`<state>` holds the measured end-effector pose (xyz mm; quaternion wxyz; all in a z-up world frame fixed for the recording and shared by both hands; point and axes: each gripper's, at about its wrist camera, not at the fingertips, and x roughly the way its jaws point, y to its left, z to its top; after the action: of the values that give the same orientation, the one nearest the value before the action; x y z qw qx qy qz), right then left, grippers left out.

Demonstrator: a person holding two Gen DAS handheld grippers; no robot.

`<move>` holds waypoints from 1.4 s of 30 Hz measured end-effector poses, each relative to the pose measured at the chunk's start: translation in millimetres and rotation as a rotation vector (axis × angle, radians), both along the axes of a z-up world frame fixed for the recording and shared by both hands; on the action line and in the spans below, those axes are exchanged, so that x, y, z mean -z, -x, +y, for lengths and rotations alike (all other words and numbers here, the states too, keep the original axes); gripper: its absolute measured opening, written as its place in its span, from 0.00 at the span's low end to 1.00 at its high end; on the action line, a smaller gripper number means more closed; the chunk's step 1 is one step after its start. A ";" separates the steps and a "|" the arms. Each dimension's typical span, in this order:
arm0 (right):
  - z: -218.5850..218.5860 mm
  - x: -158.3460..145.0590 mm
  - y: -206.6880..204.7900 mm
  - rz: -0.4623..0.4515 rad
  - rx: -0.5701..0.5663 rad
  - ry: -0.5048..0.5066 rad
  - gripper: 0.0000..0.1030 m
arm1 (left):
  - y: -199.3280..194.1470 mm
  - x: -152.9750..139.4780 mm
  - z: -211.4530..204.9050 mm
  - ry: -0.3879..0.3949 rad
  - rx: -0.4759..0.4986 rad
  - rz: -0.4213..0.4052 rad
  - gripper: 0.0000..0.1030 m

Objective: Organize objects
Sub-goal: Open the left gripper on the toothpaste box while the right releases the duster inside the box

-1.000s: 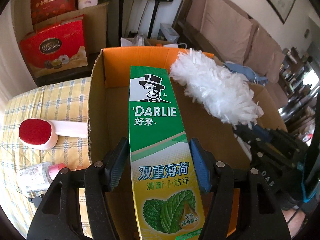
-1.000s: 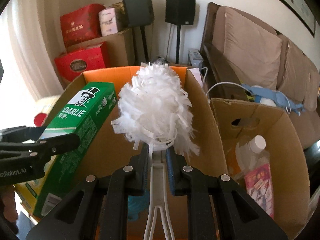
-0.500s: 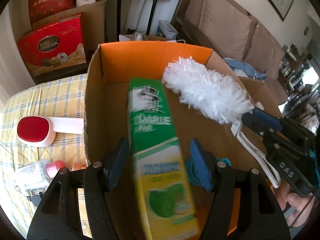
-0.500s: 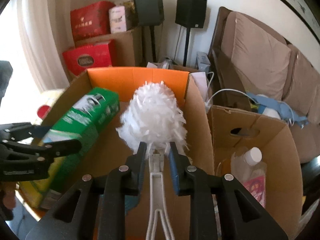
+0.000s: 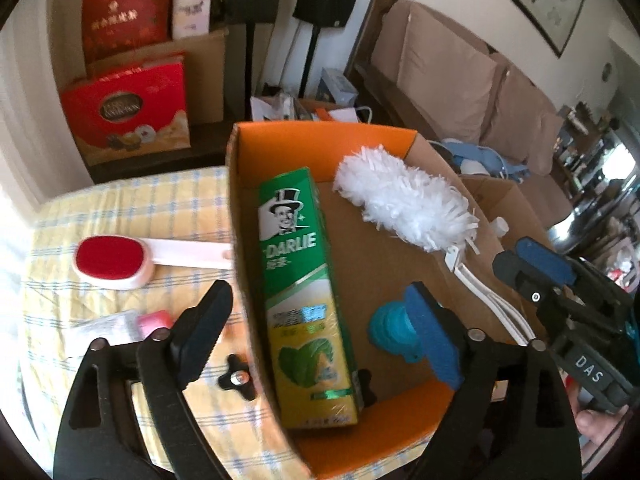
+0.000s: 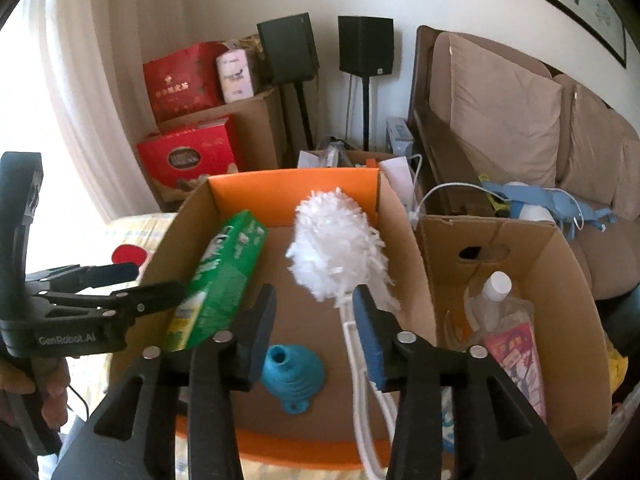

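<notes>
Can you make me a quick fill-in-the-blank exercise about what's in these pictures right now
1. The green toothpaste box and the white duster both lie inside the ____ box.
2. Both the left gripper and the right gripper have their jaws ____.
3. The funnel on the box floor is colored ____.
4. The red brush lies on the checked ____, outside the box.

Missing words: cardboard; open; blue; tablecloth
</notes>
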<state>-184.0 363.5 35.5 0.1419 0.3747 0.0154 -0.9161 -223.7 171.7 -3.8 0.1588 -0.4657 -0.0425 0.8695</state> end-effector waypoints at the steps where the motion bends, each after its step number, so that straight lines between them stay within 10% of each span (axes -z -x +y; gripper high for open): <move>1: -3.0 -1.4 -2.2 0.003 -0.004 0.003 0.51 | -2.3 -1.9 -2.4 0.004 -0.004 0.006 0.85; 10: -31.0 -6.7 -21.9 0.014 -0.032 0.022 0.80 | -27.9 -18.8 -36.5 0.042 -0.053 0.071 0.94; 42: -135.6 -17.6 -69.6 0.040 -0.198 0.066 1.00 | -77.8 -18.5 -160.3 0.096 -0.198 0.101 1.00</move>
<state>-114.4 227.9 53.1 0.2435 0.3480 0.0249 -0.9050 -145.8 11.4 14.7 0.0516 -0.4219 -0.0385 0.9044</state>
